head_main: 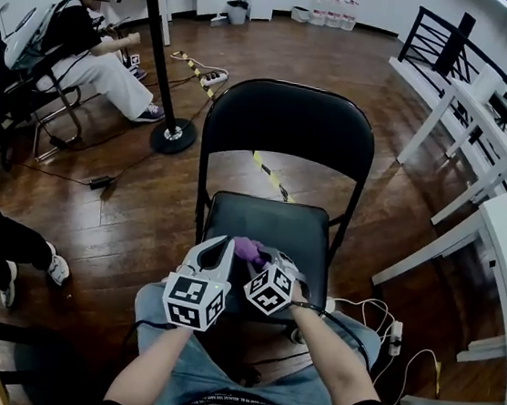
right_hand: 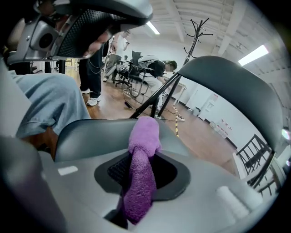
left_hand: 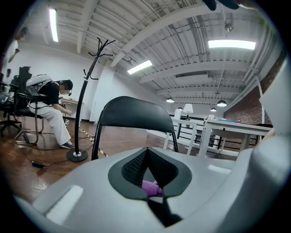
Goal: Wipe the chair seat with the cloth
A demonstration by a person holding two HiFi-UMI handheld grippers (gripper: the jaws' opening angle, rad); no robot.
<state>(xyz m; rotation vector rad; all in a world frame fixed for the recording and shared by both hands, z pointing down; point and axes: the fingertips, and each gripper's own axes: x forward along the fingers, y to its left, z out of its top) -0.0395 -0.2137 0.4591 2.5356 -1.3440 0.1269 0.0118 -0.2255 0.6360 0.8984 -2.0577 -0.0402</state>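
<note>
Fuzzy purple cloth (right_hand: pixel 142 175) bunched into a thick strip, clenched in right gripper (head_main: pixel 267 261) jaws, low over front of smooth black chair seat (head_main: pixel 274 225), largely hidden from above, left gripper (left_hand: pixel 145 151) jaws pressed together at tips, purple scrap glimpsed through gap

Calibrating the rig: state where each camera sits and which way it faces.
Head view: on the head, steeply down at the chair seat; forearms, lap, both tools.
Left gripper view: on the left tool, toward the backrest; only its jaws.
Right gripper view: on the right tool, across the seat; its jaws, a knee.
All share the purple cloth.
</note>
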